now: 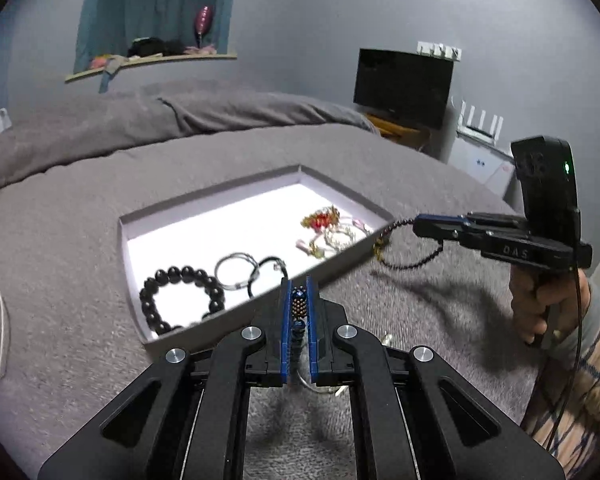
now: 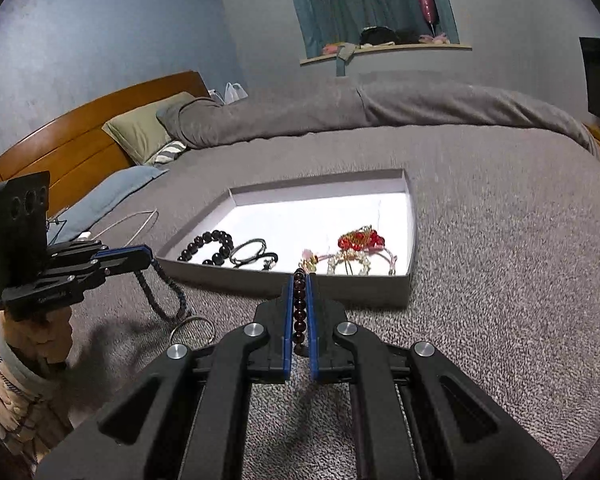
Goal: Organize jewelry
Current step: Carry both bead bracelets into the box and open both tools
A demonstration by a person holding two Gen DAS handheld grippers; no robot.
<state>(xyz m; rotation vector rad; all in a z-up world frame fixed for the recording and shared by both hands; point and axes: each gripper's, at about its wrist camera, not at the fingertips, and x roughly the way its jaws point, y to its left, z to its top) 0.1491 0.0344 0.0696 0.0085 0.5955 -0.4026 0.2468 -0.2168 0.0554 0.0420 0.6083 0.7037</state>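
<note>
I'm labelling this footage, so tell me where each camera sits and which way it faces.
Left wrist: on the left gripper, shut on a blue beaded strand; faces the tray; right hand shows.
Right wrist: on the right gripper, shut on a dark red bracelet; faces the tray; left sleeve shows.
Shared: tray, bed, windowsill.

Open above grey blanket (image 2: 480, 240) around tray (image 2: 332, 286); near wall (image 1: 260, 312) blocks level entry; middle floor bare.
</note>
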